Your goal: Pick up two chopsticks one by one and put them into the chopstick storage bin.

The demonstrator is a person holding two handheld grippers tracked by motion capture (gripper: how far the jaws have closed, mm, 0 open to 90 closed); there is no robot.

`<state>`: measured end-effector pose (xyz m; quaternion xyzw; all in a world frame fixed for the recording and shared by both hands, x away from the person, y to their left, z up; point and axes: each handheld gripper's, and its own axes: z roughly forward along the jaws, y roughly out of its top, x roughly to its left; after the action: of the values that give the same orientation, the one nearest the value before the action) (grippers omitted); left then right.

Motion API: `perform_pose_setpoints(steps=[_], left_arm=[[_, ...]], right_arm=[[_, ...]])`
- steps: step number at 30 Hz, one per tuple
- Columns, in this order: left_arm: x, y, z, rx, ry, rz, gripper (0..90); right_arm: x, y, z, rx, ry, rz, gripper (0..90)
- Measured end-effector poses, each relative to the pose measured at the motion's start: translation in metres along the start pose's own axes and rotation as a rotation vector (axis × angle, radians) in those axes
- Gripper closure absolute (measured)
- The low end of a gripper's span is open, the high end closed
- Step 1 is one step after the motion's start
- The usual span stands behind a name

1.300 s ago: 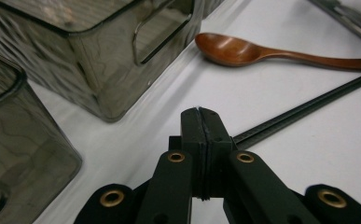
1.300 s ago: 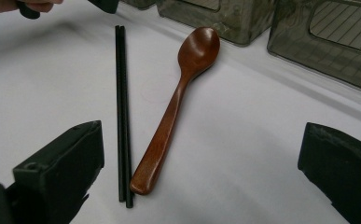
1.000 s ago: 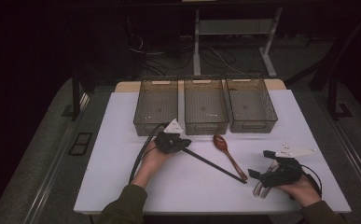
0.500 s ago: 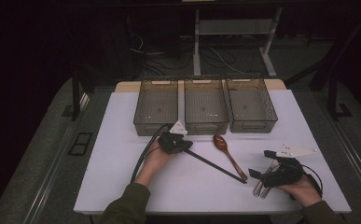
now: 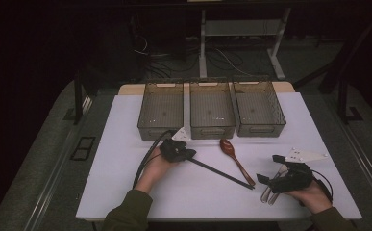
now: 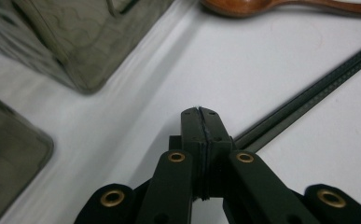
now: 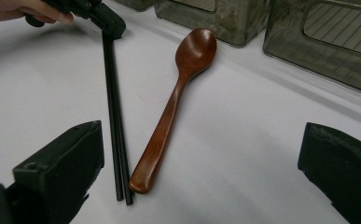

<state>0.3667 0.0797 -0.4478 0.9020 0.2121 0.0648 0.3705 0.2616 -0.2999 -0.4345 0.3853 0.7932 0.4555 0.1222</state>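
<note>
A pair of black chopsticks (image 5: 222,173) lies slantwise on the white table (image 5: 121,159), and my left gripper (image 5: 189,154) is shut on its far-left end. In the left gripper view the jaws (image 6: 200,114) are pressed together and the chopsticks (image 6: 308,88) run off up and to the right. A brown wooden spoon (image 5: 234,156) lies just right of the chopsticks, bowl toward the bins. My right gripper (image 5: 265,179) stands open near the front right, its jaws (image 7: 201,135) wide apart and aimed at the spoon (image 7: 173,112) and the near chopstick ends (image 7: 120,154).
Three clear grey bins stand side by side at the back: left (image 5: 159,131), middle (image 5: 211,132), right (image 5: 260,129). Shiny metal utensils (image 5: 268,195) lie under my right gripper. Each gripper trails a black cable (image 5: 147,156).
My left gripper has shifted slightly toward me at the chopsticks' end. The chopsticks, the spoon and the right gripper have kept their places.
</note>
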Motion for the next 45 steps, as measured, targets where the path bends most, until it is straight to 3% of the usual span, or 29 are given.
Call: perform_pose_setpoints(steps=[45], left_arm=[[-0.036, -0.033, -0.041, 0.093, -0.043, 0.038, 89.5]], right_arm=[[-0.001, 0.0, -0.001, -0.003, -0.01, -0.009, 0.6]])
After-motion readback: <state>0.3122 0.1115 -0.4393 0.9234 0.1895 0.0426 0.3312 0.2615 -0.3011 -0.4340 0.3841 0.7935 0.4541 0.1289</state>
